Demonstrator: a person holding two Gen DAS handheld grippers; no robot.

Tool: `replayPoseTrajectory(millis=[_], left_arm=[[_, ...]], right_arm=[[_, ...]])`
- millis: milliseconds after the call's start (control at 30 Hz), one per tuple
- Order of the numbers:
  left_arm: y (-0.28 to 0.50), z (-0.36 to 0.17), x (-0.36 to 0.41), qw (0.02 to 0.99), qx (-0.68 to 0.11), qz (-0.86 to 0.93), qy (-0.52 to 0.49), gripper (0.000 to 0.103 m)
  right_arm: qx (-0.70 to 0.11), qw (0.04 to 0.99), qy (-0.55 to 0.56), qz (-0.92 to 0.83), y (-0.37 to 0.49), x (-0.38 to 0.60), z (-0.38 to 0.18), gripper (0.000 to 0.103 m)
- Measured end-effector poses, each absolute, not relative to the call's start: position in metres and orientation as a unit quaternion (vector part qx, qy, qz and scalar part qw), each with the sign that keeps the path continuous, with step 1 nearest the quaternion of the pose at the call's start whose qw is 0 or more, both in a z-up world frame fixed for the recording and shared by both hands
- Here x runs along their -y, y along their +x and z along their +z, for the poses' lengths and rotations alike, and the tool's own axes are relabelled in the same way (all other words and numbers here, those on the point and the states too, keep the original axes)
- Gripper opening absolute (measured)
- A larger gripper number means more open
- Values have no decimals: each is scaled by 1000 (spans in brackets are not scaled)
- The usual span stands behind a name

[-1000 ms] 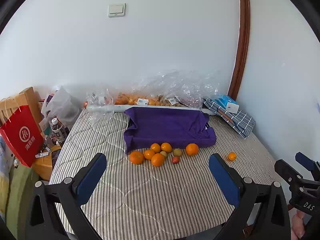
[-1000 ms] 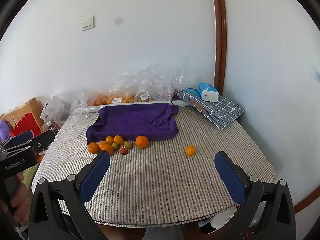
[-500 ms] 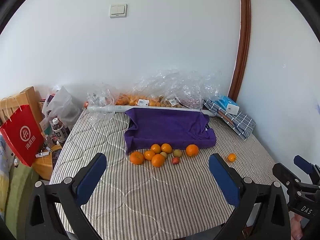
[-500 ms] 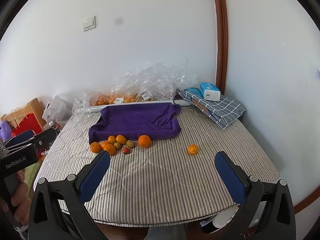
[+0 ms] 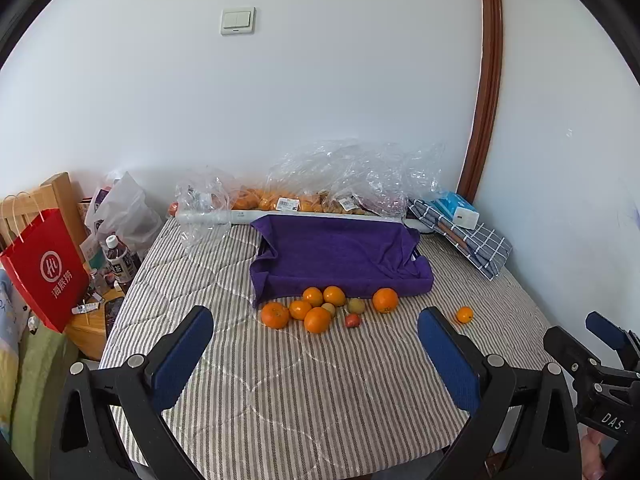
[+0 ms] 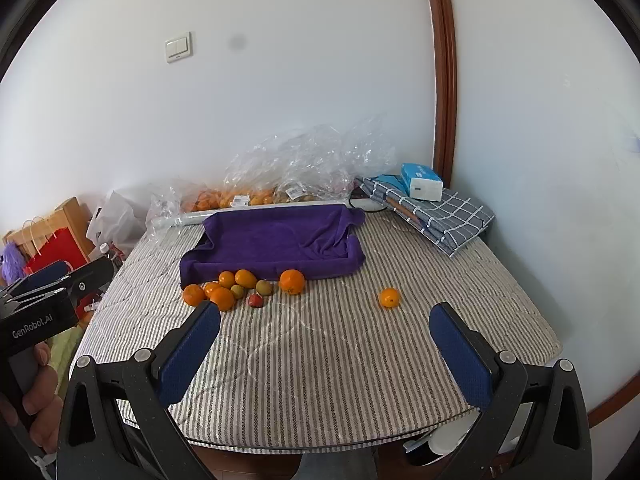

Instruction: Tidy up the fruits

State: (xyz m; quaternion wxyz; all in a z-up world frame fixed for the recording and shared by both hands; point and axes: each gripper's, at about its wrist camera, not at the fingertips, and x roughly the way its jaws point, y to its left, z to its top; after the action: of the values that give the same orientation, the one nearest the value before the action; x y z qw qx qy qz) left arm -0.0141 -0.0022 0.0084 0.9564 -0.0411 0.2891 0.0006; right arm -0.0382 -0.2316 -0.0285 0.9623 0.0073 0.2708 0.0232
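Note:
Several oranges (image 5: 317,319) (image 6: 222,298) lie in a cluster with two greenish fruits (image 5: 355,305) and a small red fruit (image 5: 352,320) (image 6: 256,301) in front of a tray draped in purple cloth (image 5: 340,256) (image 6: 276,242). One small orange (image 5: 464,314) (image 6: 389,297) sits alone to the right. My left gripper (image 5: 316,354) is open and empty, near the table's front edge. My right gripper (image 6: 326,346) is open and empty too, well short of the fruit. Each gripper shows at the edge of the other's view.
Striped cloth covers the table (image 5: 300,380). Clear plastic bags with more fruit (image 5: 304,200) line the back wall. A folded checked cloth with a tissue pack (image 6: 422,182) lies at the back right. A red paper bag (image 5: 44,272), bottles and a wooden chair stand left of the table.
Both grippers have edged slightly closer to the table; the fruit sits a little lower and larger in view. Nothing on the table moved.

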Motion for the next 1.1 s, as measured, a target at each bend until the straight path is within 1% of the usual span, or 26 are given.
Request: replayPoseTrajectory(millis=[633, 1100], left_arm=[[-8, 9, 4, 956, -290, 3, -37, 103], [28, -15, -10, 951, -307, 13, -35, 103]], right_arm=[[-272, 962, -1, 28, -35, 228, -28, 103], [-302, 952, 0, 43, 8, 226, -44, 103]])
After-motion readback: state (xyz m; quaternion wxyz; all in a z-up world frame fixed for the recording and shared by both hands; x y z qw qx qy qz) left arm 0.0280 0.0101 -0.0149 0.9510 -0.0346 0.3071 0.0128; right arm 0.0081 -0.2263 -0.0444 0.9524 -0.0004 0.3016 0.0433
